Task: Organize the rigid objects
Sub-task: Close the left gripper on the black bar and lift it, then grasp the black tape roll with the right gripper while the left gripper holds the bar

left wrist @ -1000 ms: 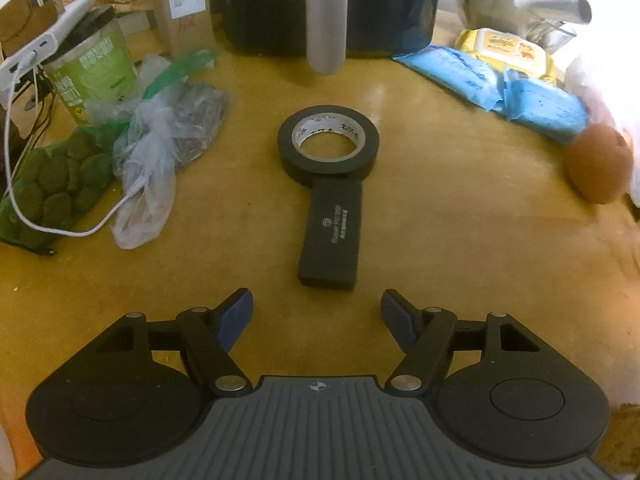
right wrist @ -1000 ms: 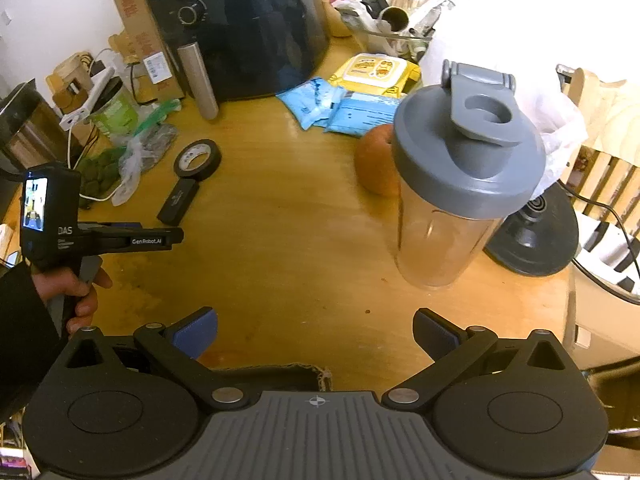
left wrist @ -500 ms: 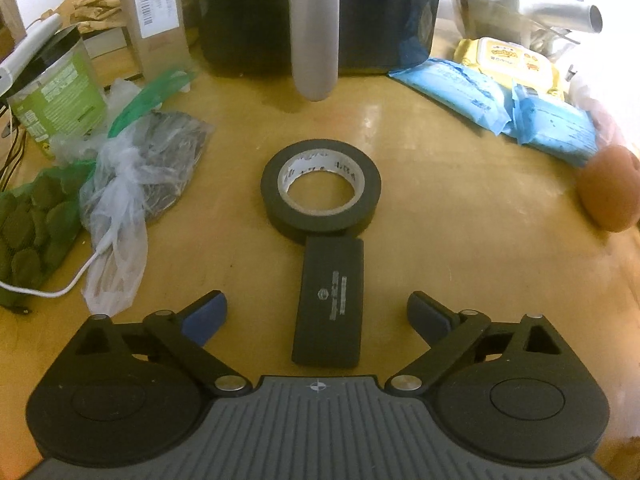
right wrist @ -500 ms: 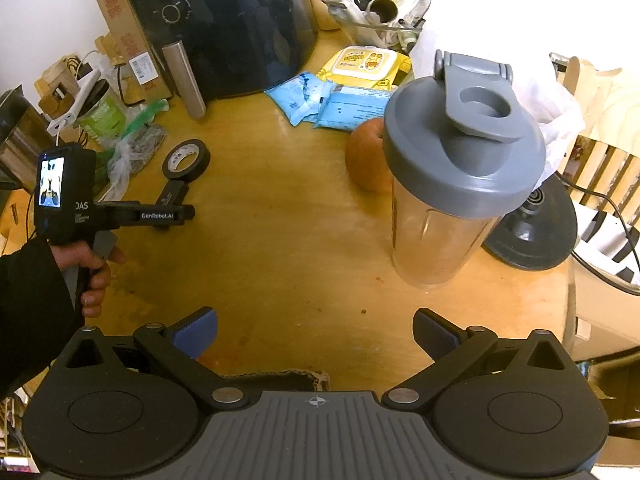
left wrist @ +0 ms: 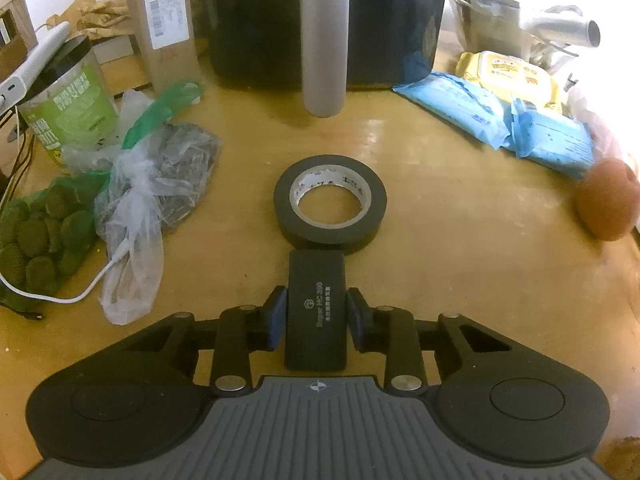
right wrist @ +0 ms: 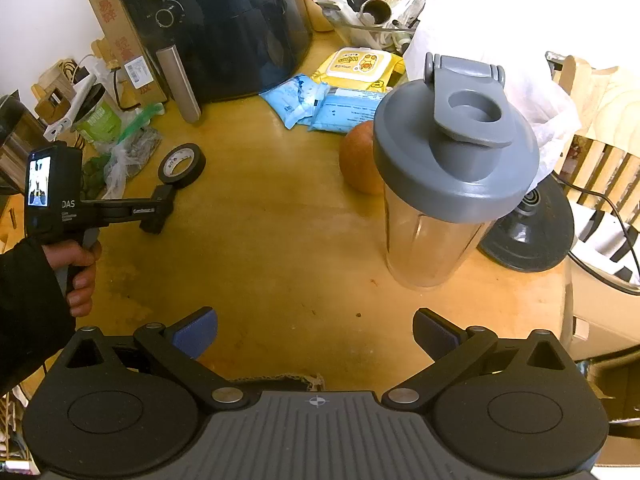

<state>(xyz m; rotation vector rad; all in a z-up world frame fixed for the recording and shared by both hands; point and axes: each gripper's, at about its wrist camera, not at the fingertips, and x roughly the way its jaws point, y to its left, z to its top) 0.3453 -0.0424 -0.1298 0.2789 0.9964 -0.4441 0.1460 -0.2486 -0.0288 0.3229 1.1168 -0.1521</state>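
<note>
Left wrist view: left gripper point(left wrist: 316, 320) jaws closing on the flat black rectangular plastic block point(left wrist: 316, 312).
Sorting barely begun; black tape roll point(left wrist: 330, 204) untouched, right gripper point(right wrist: 316, 334) jaws released, empty.

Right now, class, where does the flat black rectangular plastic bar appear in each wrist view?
Left wrist: flat black rectangular plastic bar low centre, between the closing left gripper pads.
Right wrist: bar at middle left.
Shared landmark: black tape roll, just beyond the bar's far end.
</note>
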